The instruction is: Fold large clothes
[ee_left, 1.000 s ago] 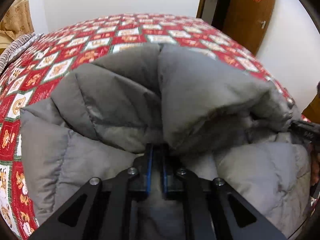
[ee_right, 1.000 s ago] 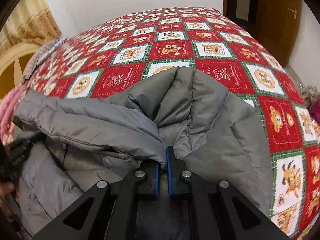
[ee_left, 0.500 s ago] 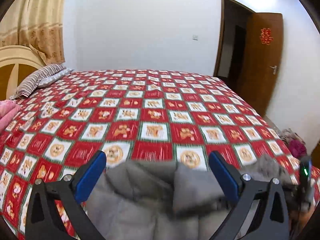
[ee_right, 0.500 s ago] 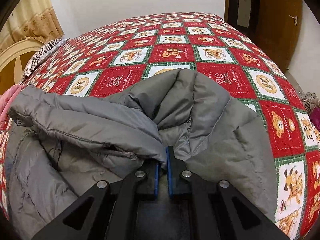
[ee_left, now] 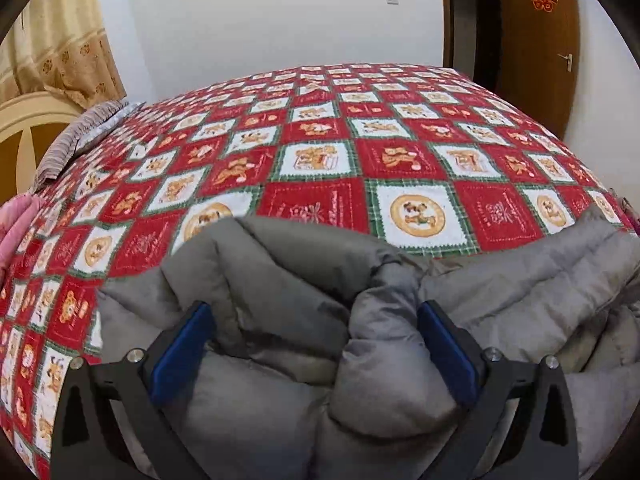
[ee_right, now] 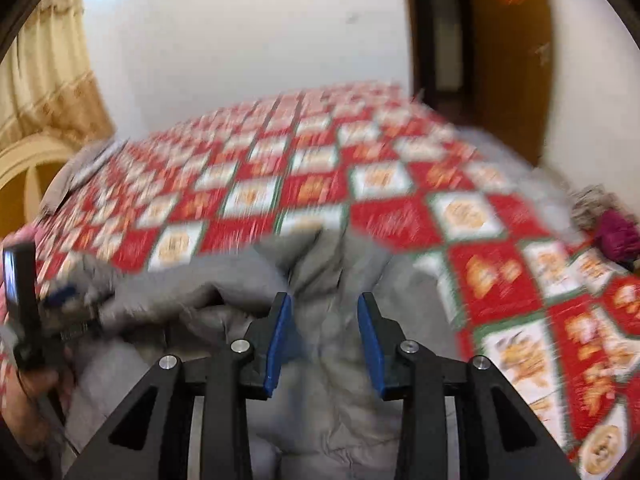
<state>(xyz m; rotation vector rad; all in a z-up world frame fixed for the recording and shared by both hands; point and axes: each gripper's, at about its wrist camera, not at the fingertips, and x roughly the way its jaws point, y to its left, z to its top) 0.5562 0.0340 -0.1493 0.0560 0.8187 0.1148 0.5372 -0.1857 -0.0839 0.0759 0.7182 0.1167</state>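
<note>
A grey padded jacket (ee_left: 288, 304) lies bunched at the near edge of a bed with a red and white patterned quilt (ee_left: 328, 160). My left gripper (ee_left: 316, 316) is open wide, its blue pads on either side of puffy jacket folds, gripping nothing. In the right wrist view, which is motion-blurred, my right gripper (ee_right: 324, 304) is open just above the jacket (ee_right: 328, 392), holding nothing. The left gripper (ee_right: 60, 300) shows at that view's left edge, in a hand.
A striped pillow (ee_left: 80, 136) and a cream headboard (ee_left: 28, 120) are at the left, with pink fabric (ee_left: 16, 224) by the bed edge. A brown door (ee_left: 536, 36) is at the back right. A magenta and grey cloth heap (ee_right: 608, 220) lies at the bed's right side.
Both grippers have let go of the jacket: the left opened half a second ago and has dropped back over the folds; the right has just opened and is lifting away fast.
</note>
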